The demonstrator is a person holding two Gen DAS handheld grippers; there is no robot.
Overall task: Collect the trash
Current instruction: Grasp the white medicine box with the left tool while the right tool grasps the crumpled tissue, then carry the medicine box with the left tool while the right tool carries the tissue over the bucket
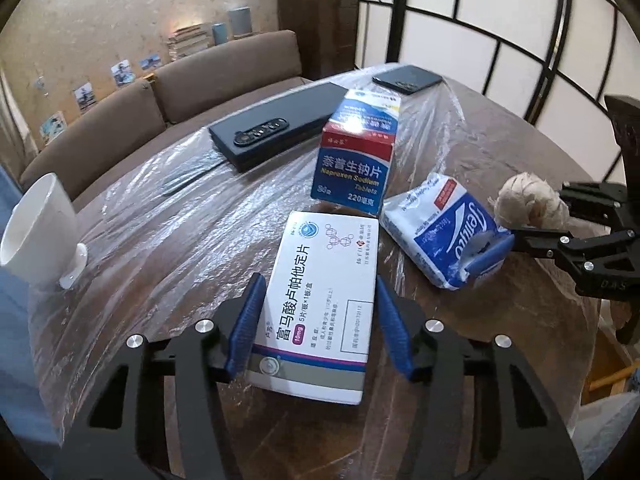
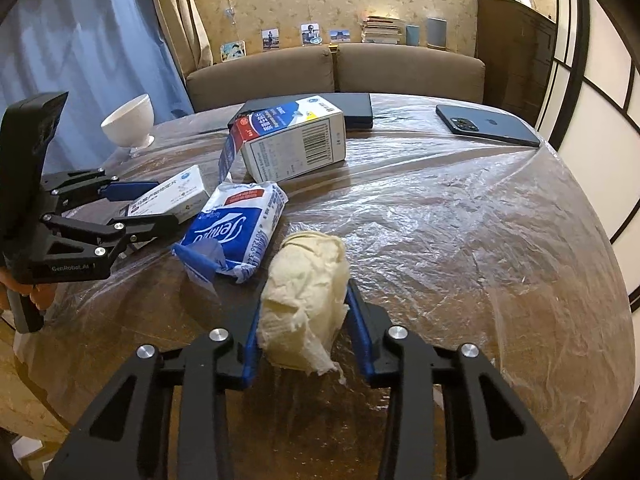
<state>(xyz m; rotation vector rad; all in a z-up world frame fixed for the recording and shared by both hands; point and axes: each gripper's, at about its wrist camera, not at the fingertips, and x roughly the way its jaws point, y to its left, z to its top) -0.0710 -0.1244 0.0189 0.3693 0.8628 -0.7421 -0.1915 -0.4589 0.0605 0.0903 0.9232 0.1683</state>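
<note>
Round table (image 2: 460,216) under plastic film, sofa behind. Left gripper (image 1: 316,320) has closed on the flat white box (image 1: 320,304), pads on its long edges. Right gripper (image 2: 304,320) pinches the tissue wad (image 2: 304,296). One piece per hand, so both can probably be lifted together. Tissue pack (image 2: 236,232), tall box (image 2: 292,140) still on table.

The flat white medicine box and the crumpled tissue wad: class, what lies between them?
In both views, the blue-and-white tissue pack lies between the flat white medicine box and the crumpled tissue wad.
</note>
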